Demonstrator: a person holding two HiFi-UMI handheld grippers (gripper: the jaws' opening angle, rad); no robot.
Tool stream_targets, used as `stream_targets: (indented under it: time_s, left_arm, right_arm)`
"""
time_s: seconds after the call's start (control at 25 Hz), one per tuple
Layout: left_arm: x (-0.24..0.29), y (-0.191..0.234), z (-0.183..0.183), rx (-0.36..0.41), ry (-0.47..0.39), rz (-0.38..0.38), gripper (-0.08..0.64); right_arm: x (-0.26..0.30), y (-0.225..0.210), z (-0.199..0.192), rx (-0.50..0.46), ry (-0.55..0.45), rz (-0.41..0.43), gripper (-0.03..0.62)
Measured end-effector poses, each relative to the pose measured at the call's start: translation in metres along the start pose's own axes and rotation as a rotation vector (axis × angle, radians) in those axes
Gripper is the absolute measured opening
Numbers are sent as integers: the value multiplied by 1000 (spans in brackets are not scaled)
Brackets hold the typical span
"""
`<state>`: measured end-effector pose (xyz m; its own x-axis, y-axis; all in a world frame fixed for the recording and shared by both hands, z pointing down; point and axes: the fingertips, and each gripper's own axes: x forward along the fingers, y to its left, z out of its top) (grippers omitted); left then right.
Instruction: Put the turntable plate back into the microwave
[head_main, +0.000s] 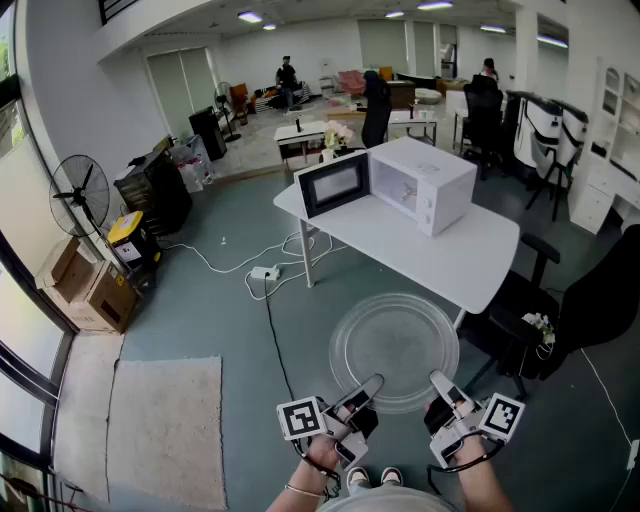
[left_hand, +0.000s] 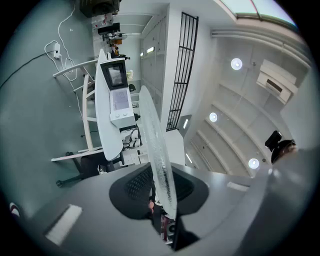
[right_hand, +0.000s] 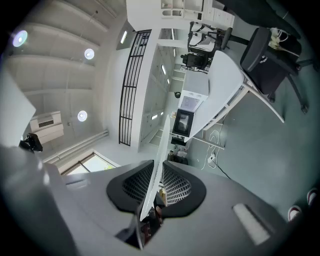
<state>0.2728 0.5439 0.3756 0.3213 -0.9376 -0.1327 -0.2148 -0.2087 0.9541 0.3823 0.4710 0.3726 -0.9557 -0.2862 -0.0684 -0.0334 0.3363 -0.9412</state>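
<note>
Below the head camera, a clear round glass turntable plate (head_main: 394, 352) is hanging level above the grey floor (head_main: 200, 310), short of the white table (head_main: 470, 265) that is bearing the open-doored white microwave oven (head_main: 425, 185). The left gripper (head_main: 366, 392) is pinching its near-left rim and the right gripper (head_main: 441, 384) its near-right rim. Along the left gripper view, both jaws are clamping the plate (left_hand: 156, 150), seen edge-on. Along the right gripper view, the jaws are likewise pressing on the thin rim (right_hand: 158, 165), with the microwave beyond.

The near rim of the round clear glass turntable plate (head_main: 394, 350) is hidden within the left gripper (head_main: 365, 392) and right gripper (head_main: 441, 386). Both forearms (head_main: 305, 492) are cut off at the lower edge.
</note>
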Motion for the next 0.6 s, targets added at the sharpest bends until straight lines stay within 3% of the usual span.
stream_targets:
  time_s: [0.6]
  left_arm:
    - [-18, 5, 25, -22, 5, -18, 49]
  right_arm:
    - [27, 4, -18, -8, 18, -13, 63]
